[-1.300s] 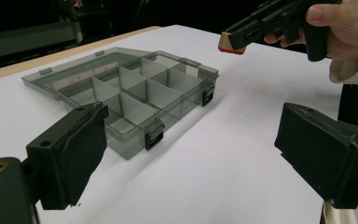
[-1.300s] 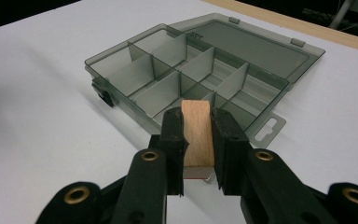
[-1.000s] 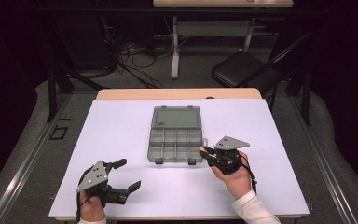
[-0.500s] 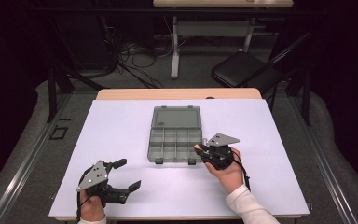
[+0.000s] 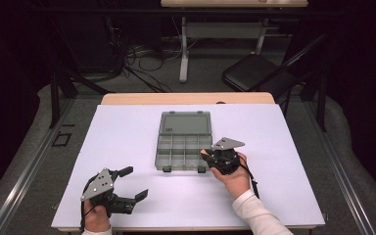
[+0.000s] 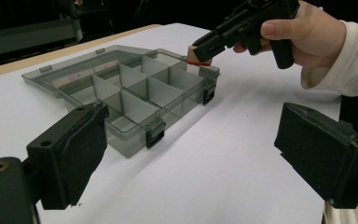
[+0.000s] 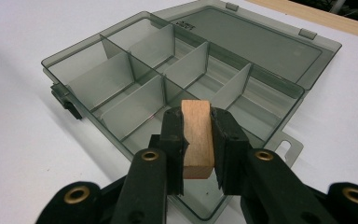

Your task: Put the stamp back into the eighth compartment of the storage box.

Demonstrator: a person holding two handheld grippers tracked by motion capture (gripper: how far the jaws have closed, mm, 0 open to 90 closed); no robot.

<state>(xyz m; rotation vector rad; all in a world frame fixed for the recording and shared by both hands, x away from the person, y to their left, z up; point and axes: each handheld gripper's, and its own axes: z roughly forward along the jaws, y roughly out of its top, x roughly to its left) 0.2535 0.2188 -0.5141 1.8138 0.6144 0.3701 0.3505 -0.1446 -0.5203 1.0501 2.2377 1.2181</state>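
The right gripper has its fingers clamped on a small wooden block, held over the near right corner of the open compartment box, so the step in hand looks like placing the block in a cell. Next I'd expect it lowered squarely between the thin dividers, which leave little play. The left gripper rests well apart with fingers spread, and the white worktop offers plenty of room.
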